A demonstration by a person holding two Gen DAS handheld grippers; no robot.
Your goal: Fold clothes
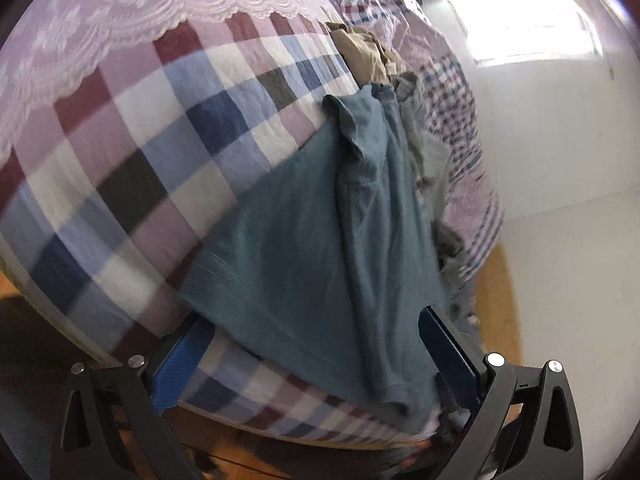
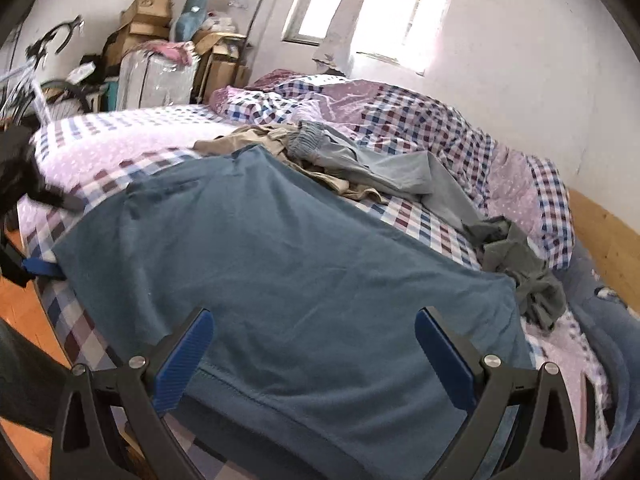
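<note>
Right wrist view shows the right claw [image 2: 312, 356] spread wide over the soft, limp teal cotton T-shirt [image 2: 280, 256], best pinched at the hem beneath it.

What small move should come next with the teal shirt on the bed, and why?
Probably close the right hand-held gripper on the teal shirt hem: its jaws are open astride that edge, and the shirt lies flat, unfolded, on the checked bedspread.

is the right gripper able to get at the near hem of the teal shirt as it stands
Probably yes: the right gripper is open, its fingers straddling the teal shirt just above the hem, with nothing lying over that edge.
</note>
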